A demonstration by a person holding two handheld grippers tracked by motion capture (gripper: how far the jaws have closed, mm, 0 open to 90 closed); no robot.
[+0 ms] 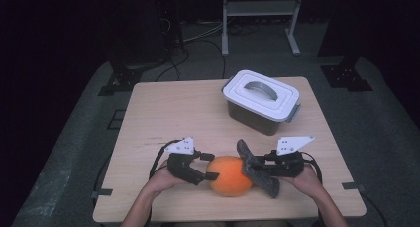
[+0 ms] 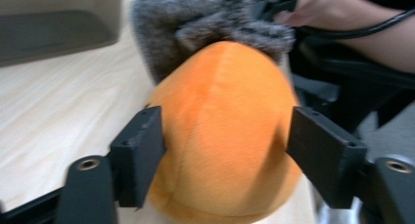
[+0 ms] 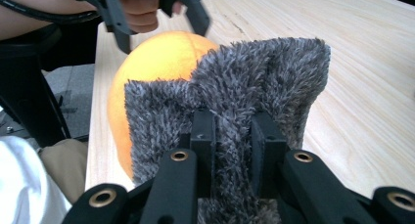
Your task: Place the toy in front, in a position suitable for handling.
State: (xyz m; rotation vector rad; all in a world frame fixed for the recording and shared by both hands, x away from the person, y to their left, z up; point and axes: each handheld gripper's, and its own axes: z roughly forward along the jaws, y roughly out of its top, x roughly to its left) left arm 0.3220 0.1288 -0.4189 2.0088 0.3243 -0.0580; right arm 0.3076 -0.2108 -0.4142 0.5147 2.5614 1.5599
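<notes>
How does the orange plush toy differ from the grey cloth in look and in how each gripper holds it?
The orange plush toy is round and smooth; the grey cloth is flat and shaggy. The left gripper sits wide around the toy, while the right gripper is pinched shut on the cloth. Both look soft, and they touch.

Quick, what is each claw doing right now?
Left gripper: jaws around the orange plush, grip unclear.
Right gripper: shut on the grey fuzzy cloth.

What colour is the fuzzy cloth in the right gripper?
Dark grey cloth, clearest in the right gripper view.
</notes>
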